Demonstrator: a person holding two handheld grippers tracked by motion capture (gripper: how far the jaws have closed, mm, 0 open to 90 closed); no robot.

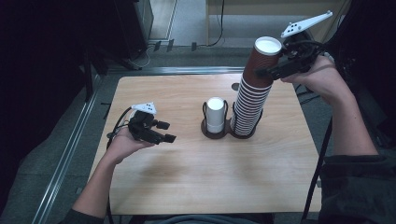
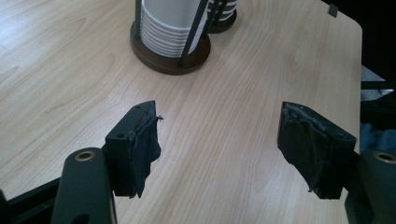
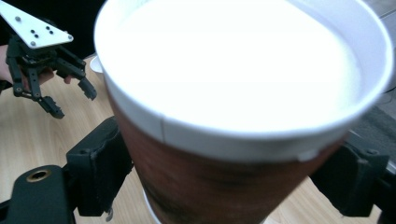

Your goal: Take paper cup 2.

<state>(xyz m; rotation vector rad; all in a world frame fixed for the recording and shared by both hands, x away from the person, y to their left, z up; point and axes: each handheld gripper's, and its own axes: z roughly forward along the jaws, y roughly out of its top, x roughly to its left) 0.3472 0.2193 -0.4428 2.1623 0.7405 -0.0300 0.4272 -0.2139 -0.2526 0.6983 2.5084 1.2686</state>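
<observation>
A tall stack of brown paper cups (image 1: 250,100) stands in a dark wire holder at the table's right centre. Its top cup (image 1: 262,58), white inside, sits raised above the rest. My right gripper (image 1: 264,71) is shut on that top cup (image 3: 224,182), one pad on each side of its brown wall. A short stack of white cups (image 1: 215,114) stands in a second holder just left of the brown stack. My left gripper (image 1: 167,131) hovers open and empty over the left of the table, left of both holders. Its fingers (image 2: 140,149) point at the white cups (image 2: 168,23).
The two holders share a light wooden table (image 1: 196,177) with bare wood at the front and left. A round hole (image 1: 235,86) sits near the far edge. Dark floor and metal rails surround the table. My left gripper (image 3: 74,100) appears far off in the right gripper view.
</observation>
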